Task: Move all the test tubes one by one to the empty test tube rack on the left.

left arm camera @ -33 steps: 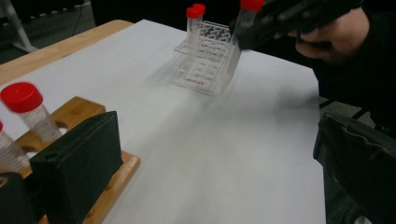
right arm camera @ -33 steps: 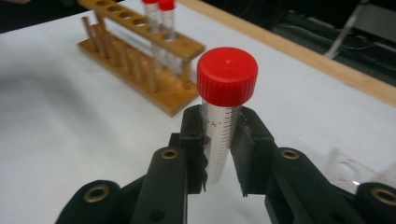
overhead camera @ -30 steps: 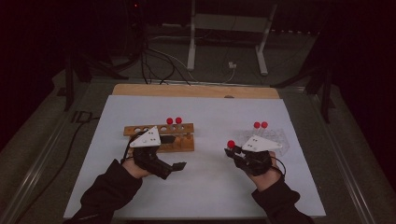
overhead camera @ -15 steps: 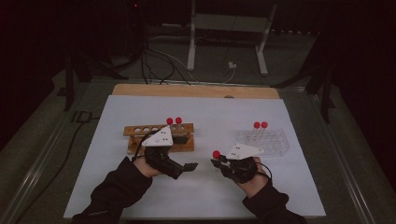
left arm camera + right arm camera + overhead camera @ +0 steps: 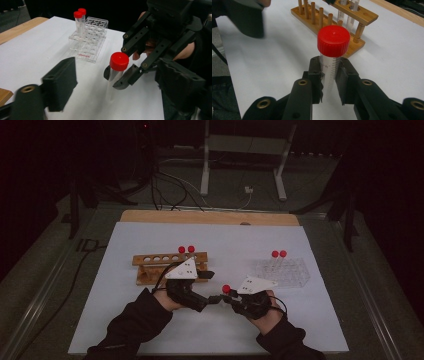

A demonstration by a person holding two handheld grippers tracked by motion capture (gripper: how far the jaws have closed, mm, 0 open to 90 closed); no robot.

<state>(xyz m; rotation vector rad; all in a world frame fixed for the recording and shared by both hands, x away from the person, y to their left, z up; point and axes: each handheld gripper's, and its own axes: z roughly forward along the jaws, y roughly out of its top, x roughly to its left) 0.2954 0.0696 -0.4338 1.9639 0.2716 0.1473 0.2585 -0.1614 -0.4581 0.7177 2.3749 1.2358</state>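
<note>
Risk of a fumbled handover: tube (image 5: 331, 67) knocked askew or dropped if left gripper (image 5: 47, 87) closes off-centre, or right gripper (image 5: 329, 82) lets go early (smooth plastic, little friction). Held upright above the table (image 5: 150, 335), between wooden rack (image 5: 150, 270) and clear rack (image 5: 292, 272). Right gripper clamped on tube below its red cap. Left gripper partly open, jaws just been closing, nothing between them yet.

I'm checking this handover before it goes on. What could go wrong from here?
The right tongs grip the red-capped tube just below its cap, so it could tilt or slip during the pass. The left tongs, whose jaws have just been closing, aren't on it yet; a release too soon might drop it onto the white sheet.
</note>
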